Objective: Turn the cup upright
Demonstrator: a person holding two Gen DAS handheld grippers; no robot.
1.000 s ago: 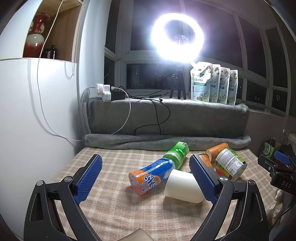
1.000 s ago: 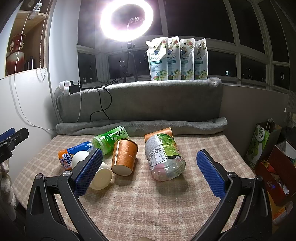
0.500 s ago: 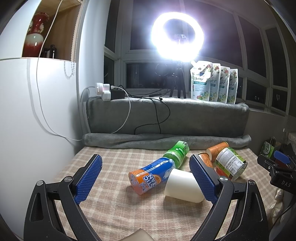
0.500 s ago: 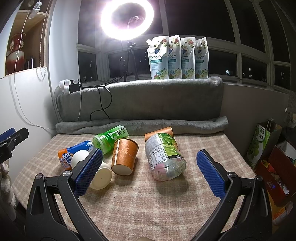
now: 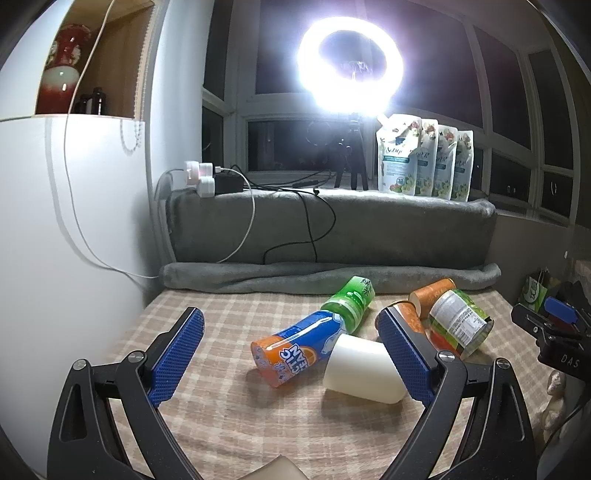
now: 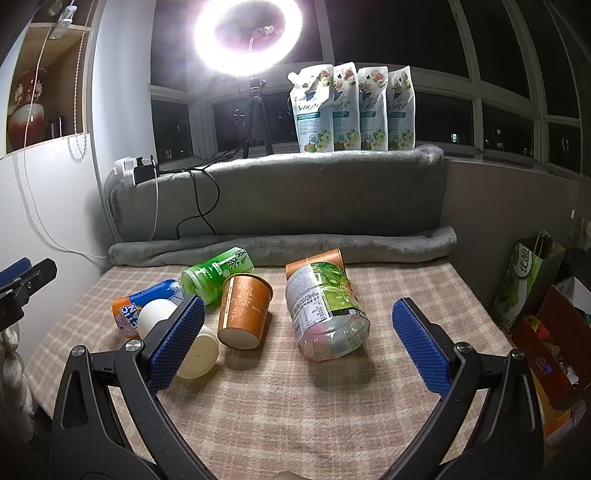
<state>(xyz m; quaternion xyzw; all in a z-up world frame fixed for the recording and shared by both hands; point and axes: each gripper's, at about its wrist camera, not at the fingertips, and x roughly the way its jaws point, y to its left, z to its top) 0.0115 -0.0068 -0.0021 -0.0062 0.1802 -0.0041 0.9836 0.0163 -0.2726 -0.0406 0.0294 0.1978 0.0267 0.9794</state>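
Observation:
A white cup point(image 5: 364, 367) lies on its side on the checked tablecloth point(image 5: 236, 417), touching an orange-and-blue bottle point(image 5: 291, 349). In the right wrist view the white cup point(image 6: 197, 350) is partly hidden behind my left-hand finger. An orange paper cup point(image 6: 243, 314) lies tipped with its base toward me, and a second orange cup point(image 6: 317, 260) shows behind a clear jar point(image 6: 325, 310). My left gripper point(image 5: 290, 317) is open, just short of the white cup, which sits by its right finger. My right gripper point(image 6: 298, 306) is open and holds nothing, short of the orange cup and the jar.
A green bottle point(image 6: 216, 269) lies behind the cups. A rolled grey blanket point(image 6: 280, 245) bounds the far edge. A white cabinet point(image 5: 55, 240) stands to the left. Bags and boxes point(image 6: 546, 325) sit on the floor to the right. A ring light point(image 6: 247, 35) glares above.

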